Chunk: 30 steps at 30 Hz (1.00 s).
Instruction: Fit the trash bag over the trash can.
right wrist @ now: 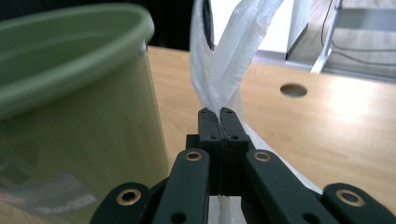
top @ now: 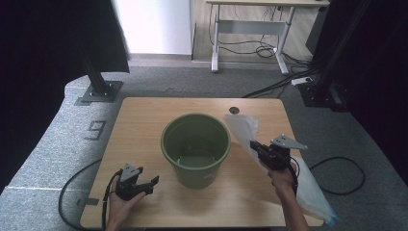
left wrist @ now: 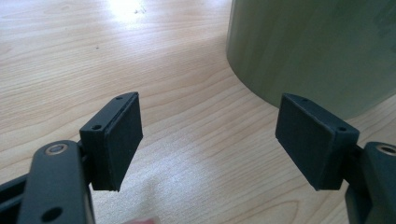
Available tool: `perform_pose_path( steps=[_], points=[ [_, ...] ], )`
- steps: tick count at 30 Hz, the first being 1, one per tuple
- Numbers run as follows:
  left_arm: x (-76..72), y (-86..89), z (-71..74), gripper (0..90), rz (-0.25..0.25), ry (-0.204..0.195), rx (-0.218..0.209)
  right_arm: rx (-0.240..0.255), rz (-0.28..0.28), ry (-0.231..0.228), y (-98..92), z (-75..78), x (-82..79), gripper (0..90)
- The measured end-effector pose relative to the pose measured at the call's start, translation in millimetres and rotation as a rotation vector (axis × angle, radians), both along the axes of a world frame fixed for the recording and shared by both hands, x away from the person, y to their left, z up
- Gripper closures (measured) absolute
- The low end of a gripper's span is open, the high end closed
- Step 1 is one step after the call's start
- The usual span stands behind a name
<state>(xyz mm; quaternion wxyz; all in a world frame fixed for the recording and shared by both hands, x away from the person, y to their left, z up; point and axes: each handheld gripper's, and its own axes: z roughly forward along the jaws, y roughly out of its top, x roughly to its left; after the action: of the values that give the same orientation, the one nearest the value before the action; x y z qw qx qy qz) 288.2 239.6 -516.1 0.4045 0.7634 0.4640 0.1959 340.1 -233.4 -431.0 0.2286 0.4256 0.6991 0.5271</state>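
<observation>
Near the table's (top: 144,115) front-left corner we see our left tongs (top: 144,185) resting low in the hand, jaws spread wide with nothing between them. In the left gripper view the left tongs' pads (left wrist: 123,140) stand apart over bare wood, and the green bucket's wall (left wrist: 317,51) rises just beyond the right-hand pad, not touching it.

At the middle of the table stands the green bucket (top: 196,147), upright and open at the top, its inside looking empty apart from the bottom.

Toward the right edge we hold the right tongs (top: 254,146) above the table, clenched on a thin white plastic bag (top: 243,126). In the right gripper view the jaws are pressed together on a gathered fold of the bag (right wrist: 224,70), which rises above them beside the bucket's rim (right wrist: 93,42). The rest of the bag trails down past the hand to the front-right corner, where it lies over the table's edge.
</observation>
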Motion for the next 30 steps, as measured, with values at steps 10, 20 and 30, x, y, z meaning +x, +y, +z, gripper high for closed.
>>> perform_pose_path(
  steps=[10, 20, 30],
  points=[
    [-0.5, 3.0, -0.3, 22.8, 0.010, 0.003, -0.016, 0.035, 0.023, -0.070, 2.4, 38.3, -7.1, 88.6],
    [0.0, 0.5, -2.9, 22.8, 0.007, 0.016, -0.013, 0.032, 0.079, -0.140, 13.3, 67.8, -22.8, 88.7],
    [0.4, -0.8, -3.4, 22.9, 0.009, 0.020, -0.016, 0.044, 0.139, -0.188, 28.9, 92.5, -33.8, 88.7]
  ],
)
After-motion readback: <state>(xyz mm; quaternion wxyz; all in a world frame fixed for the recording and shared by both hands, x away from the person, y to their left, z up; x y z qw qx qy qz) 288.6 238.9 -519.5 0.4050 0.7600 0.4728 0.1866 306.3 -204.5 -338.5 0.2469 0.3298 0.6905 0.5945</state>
